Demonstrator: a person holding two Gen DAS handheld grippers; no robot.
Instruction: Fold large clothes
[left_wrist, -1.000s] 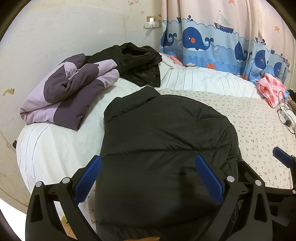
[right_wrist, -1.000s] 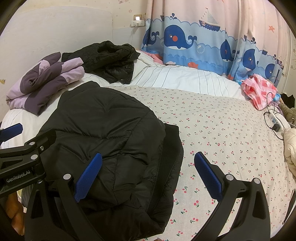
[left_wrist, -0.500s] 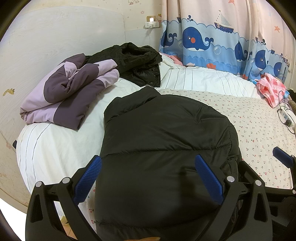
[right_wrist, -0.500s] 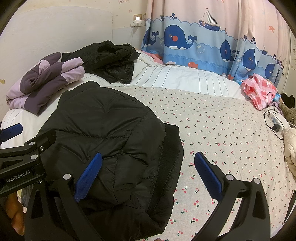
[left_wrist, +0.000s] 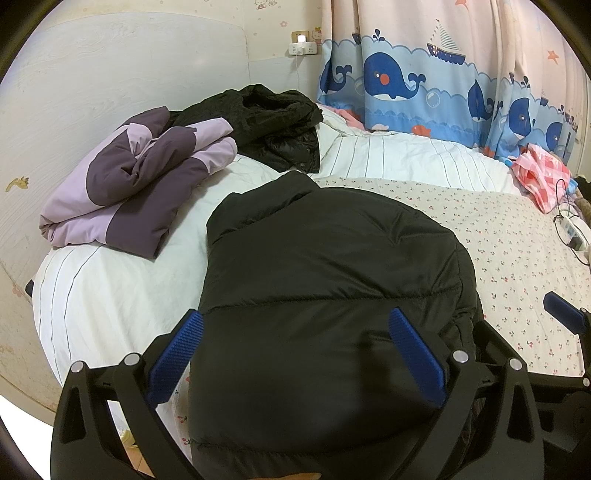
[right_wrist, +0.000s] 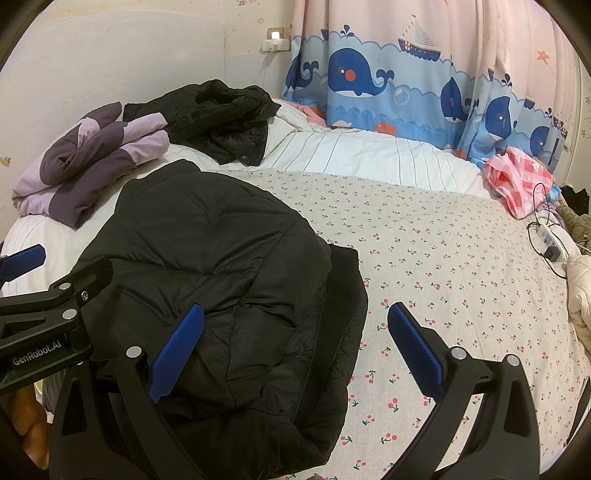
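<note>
A black puffer jacket lies folded on the bed, collar away from me; it also shows in the right wrist view. My left gripper is open and empty, hovering over the jacket's near end with blue pads spread. My right gripper is open and empty above the jacket's right edge, its left pad over the jacket and its right pad over the sheet. The left gripper's body shows at the left of the right wrist view.
A folded purple jacket and a crumpled black garment lie at the head of the bed. A floral sheet covers the right part. A pink checked cloth and a power strip lie at the far right. Whale curtains hang behind.
</note>
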